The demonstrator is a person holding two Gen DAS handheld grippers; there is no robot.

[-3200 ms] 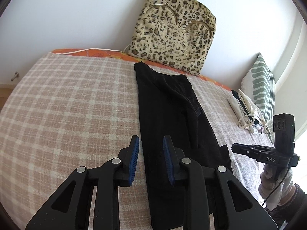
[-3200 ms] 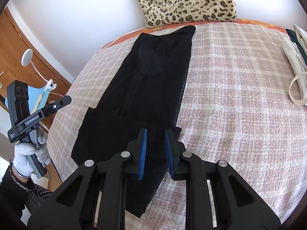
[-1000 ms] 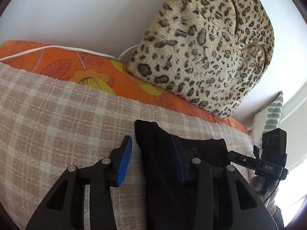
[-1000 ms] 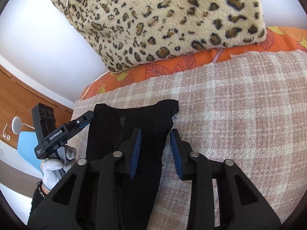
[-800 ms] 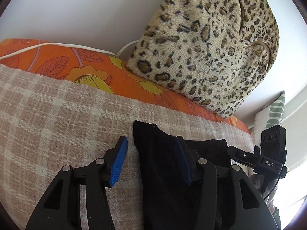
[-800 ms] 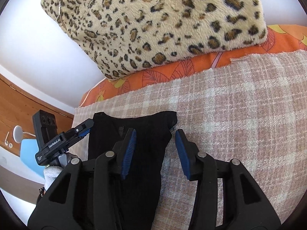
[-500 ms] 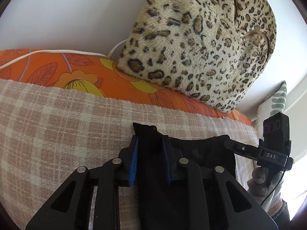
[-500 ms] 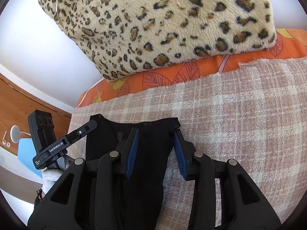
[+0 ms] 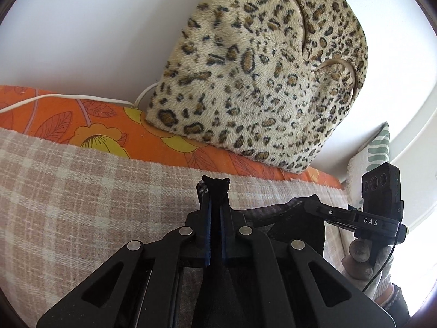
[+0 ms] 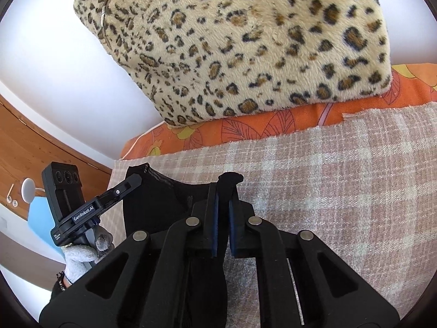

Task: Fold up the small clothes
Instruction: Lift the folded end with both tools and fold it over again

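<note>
A black garment (image 9: 289, 218) lies on the checked blanket (image 9: 82, 191) at the far end of the bed. My left gripper (image 9: 215, 199) is shut on its far left corner, and a tuft of black cloth (image 9: 215, 184) sticks out past the fingertips. My right gripper (image 10: 223, 191) is shut on the far right corner of the garment (image 10: 164, 205), with cloth (image 10: 230, 177) poking out between the pads. The edge between both corners sags and is lifted off the blanket. Each gripper shows in the other's view, the right one (image 9: 316, 205) and the left one (image 10: 133, 180).
A leopard-print cushion (image 9: 259, 68) leans on the white wall just beyond the garment. An orange floral sheet (image 9: 82, 125) shows past the blanket edge. A white cable (image 9: 68, 98) runs along the wall. A green-patterned pillow (image 9: 377, 147) stands at the right.
Both grippers have closed on the garment's far corners, which were between open jaws half a second ago. The far edge is now pinched and raised slightly off the blanket.
</note>
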